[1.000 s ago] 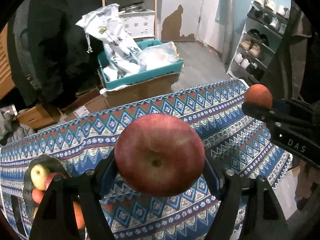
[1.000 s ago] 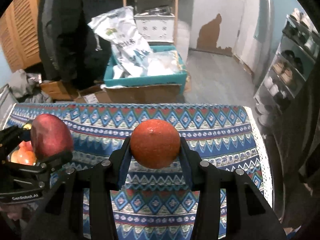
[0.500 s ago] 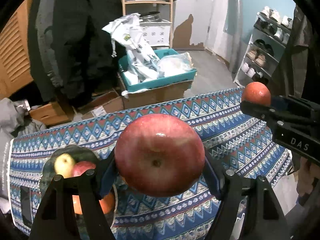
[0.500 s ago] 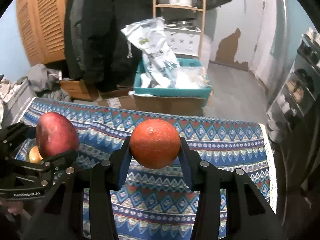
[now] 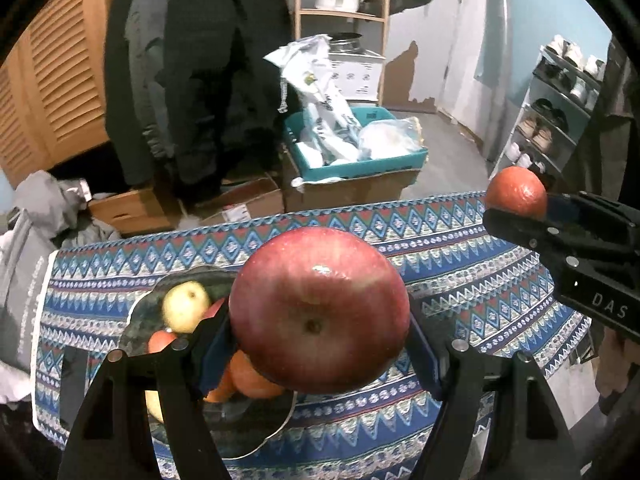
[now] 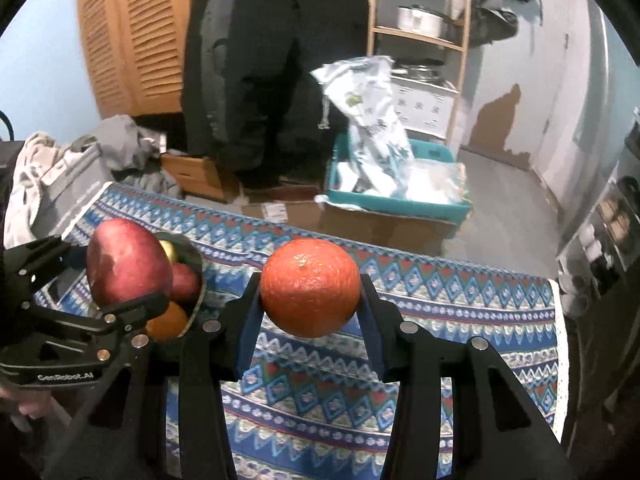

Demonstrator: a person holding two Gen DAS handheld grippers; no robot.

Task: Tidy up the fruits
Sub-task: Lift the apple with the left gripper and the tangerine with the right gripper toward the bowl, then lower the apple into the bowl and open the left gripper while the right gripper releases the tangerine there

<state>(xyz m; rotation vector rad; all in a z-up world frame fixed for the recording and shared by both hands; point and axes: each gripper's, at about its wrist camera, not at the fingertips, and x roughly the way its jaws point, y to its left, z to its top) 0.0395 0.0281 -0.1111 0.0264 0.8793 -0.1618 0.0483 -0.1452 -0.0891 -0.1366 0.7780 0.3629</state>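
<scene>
My left gripper (image 5: 320, 320) is shut on a big red apple (image 5: 318, 308), held above the patterned tablecloth (image 5: 460, 288) just right of a dark fruit bowl (image 5: 140, 316). The bowl holds a yellow-green fruit (image 5: 185, 306), a red one and oranges (image 5: 250, 380). My right gripper (image 6: 310, 304) is shut on an orange (image 6: 310, 293) held over the cloth (image 6: 460, 312). In the right wrist view the red apple (image 6: 128, 262) and left gripper sit over the bowl (image 6: 196, 276) at left. The orange (image 5: 516, 197) shows at right in the left wrist view.
Beyond the table's far edge stand cardboard boxes (image 5: 352, 196), a teal bin with plastic bags (image 5: 360, 148), dark hanging coats (image 5: 192, 72), a wooden shelf and a shoe rack (image 5: 560, 112). Grey clothes (image 6: 60, 176) lie by the table's left end.
Both grippers have swung left with their fruit. The bowl has come from the left edge toward the centre, under the red apple. Both grips are unchanged.
</scene>
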